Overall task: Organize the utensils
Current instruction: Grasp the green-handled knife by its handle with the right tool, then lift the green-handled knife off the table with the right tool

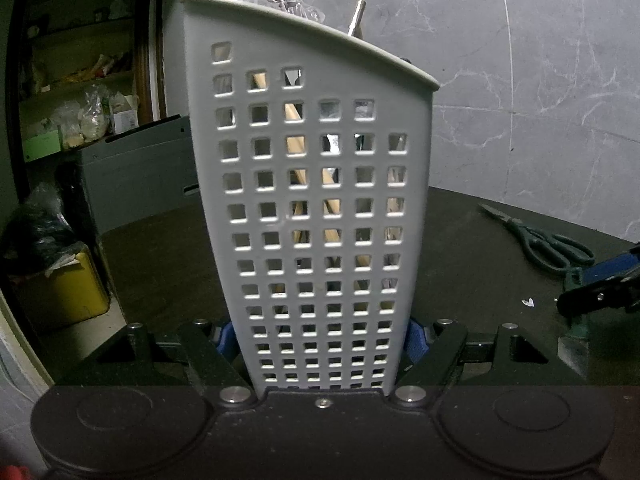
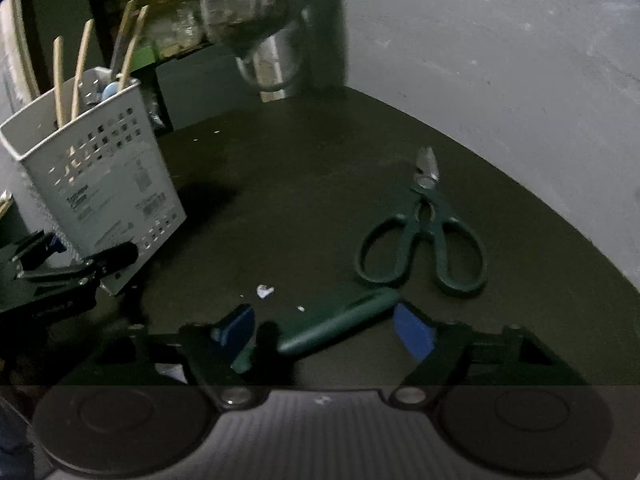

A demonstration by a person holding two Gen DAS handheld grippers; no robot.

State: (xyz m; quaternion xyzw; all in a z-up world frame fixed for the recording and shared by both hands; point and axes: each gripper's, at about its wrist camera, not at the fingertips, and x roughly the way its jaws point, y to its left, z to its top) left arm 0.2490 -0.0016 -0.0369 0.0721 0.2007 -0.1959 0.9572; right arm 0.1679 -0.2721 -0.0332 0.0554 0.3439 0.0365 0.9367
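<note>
**Two claws, one caddy, one green handle**

My left claw (image 1: 318,340) pinches the base of one pale grey utensil caddy (image 1: 316,208), which stands upright on the dark worktop (image 1: 460,264). Its wall is pierced with rows of square holes; wooden handles (image 2: 82,72) poke out of the top, four that I can count. My right claw (image 2: 324,330) is spread, its blue pads either side of one dark green handle (image 2: 340,326) lying flat on the worktop, not pressing it. Just beyond lies one pair of green-handled scissors (image 2: 424,244), blades pointing away. Furthest off, a blurred metal jug (image 2: 276,64).
</note>
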